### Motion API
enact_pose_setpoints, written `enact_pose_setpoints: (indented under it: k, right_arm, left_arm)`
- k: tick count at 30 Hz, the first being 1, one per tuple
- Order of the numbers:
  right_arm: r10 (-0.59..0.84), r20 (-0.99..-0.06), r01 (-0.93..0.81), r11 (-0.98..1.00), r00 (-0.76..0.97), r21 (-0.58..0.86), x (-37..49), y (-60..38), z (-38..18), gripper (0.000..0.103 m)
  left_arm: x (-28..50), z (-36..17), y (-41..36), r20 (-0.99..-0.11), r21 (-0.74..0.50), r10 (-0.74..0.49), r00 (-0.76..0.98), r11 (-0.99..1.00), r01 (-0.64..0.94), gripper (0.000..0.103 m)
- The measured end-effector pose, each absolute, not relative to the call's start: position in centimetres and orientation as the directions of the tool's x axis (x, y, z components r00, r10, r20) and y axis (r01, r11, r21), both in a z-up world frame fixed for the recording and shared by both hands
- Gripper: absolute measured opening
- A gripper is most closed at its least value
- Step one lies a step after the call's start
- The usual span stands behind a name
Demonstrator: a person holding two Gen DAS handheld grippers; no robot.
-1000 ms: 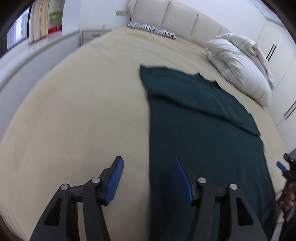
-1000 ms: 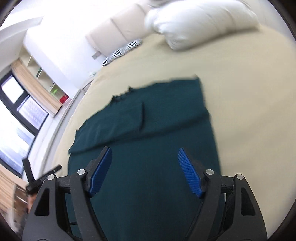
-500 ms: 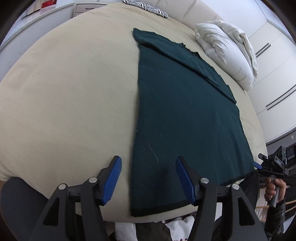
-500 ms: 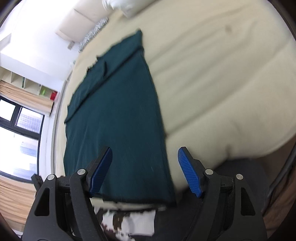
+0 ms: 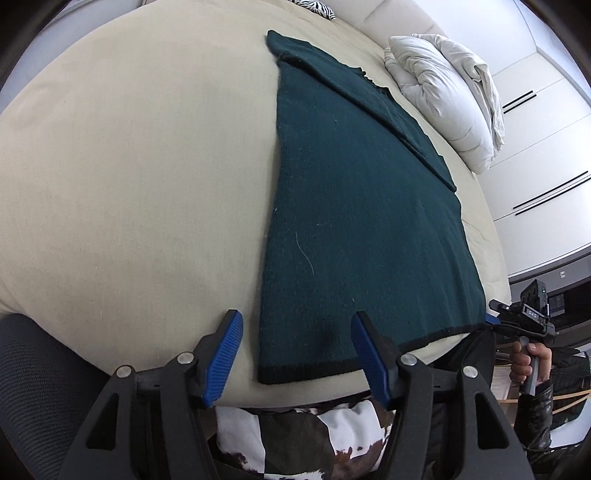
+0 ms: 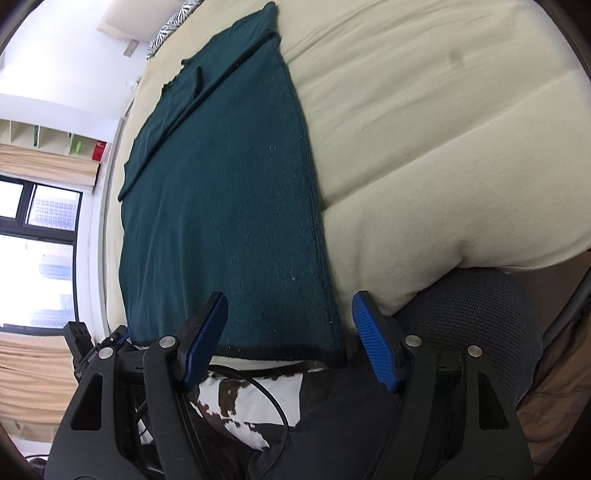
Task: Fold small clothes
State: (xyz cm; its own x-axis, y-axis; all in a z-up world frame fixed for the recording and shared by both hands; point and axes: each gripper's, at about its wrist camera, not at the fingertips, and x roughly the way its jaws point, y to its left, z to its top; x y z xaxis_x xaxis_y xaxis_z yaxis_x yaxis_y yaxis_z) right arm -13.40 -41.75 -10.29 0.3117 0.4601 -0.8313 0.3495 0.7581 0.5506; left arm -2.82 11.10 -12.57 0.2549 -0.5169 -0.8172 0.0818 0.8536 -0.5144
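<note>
Dark green knit sweater spread flat on bed, hem at near edge for easy pickup. Left hand-held gripper and right hand-held gripper wide open, empty, each hovering over 1 hem corner, likely for lengthwise fold.

A wide cream bed fills the room, with a white duvet bundled near its padded headboard. White wardrobe doors stand on one side; a dark-framed window with tan blinds brightens the other.

I see a dark green knit garment flat on the beige bed, top folded over, black hem at bed's near edge.
</note>
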Motion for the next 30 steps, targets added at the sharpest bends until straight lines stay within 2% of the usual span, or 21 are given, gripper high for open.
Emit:
enact_pose_setpoints:
  k: [5,7,9,11,17,21,23,26,30]
  right_arm:
    - [0.445,-0.852,0.330,0.789,0.275,0.518,-12.9,-41.2,-10.6,0.058]
    - [0.442,-0.857,0.332,0.792,0.266,0.511,-12.9,-41.2,-10.7,0.054]
    - [0.442,-0.858,0.334,0.792,0.263,0.511,-13.0,-41.4,-10.8,0.051]
    - [0.441,-0.859,0.338,0.791,0.261,0.509,-13.1,-41.6,-10.9,0.048]
    - [0.436,-0.862,0.339,0.795,0.257,0.503,-13.4,-41.7,-10.9,0.048]
    - [0.430,-0.866,0.330,0.803,0.256,0.497,-13.4,-41.7,-10.8,0.045]
    - [0.427,-0.867,0.329,0.805,0.257,0.494,-13.7,-41.9,-10.9,0.037]
    - [0.439,-0.858,0.329,0.795,0.268,0.510,-14.2,-42.2,-10.9,0.032]
    - [0.456,-0.843,0.328,0.779,0.286,0.534,-14.7,-42.2,-10.9,0.031]
  left_arm:
    - [-2.8,-12.7,10.9,-0.823,-0.508,-0.512,0.245,0.857,0.084,0.058]
    - [-2.8,-12.7,10.9,-0.828,-0.501,-0.505,0.243,0.861,0.083,0.052]
    - [-2.9,-12.8,11.0,-0.831,-0.498,-0.501,0.240,0.864,0.078,0.037]
    - [-2.9,-13.0,11.1,-0.835,-0.494,-0.496,0.236,0.866,0.075,0.027]
    - [-3.1,-13.0,10.5,-0.845,-0.477,-0.485,0.227,0.874,0.093,0.008]
    - [-3.3,-12.9,10.6,-0.847,-0.466,-0.476,0.236,0.879,0.100,0.007]
    - [-3.3,-12.8,10.7,-0.845,-0.469,-0.481,0.236,0.877,0.105,0.007]
    - [-3.4,-12.8,10.8,-0.840,-0.475,-0.485,0.242,0.874,0.103,0.007]
    - [-3.4,-12.6,10.8,-0.836,-0.478,-0.489,0.250,0.872,0.106,0.007]
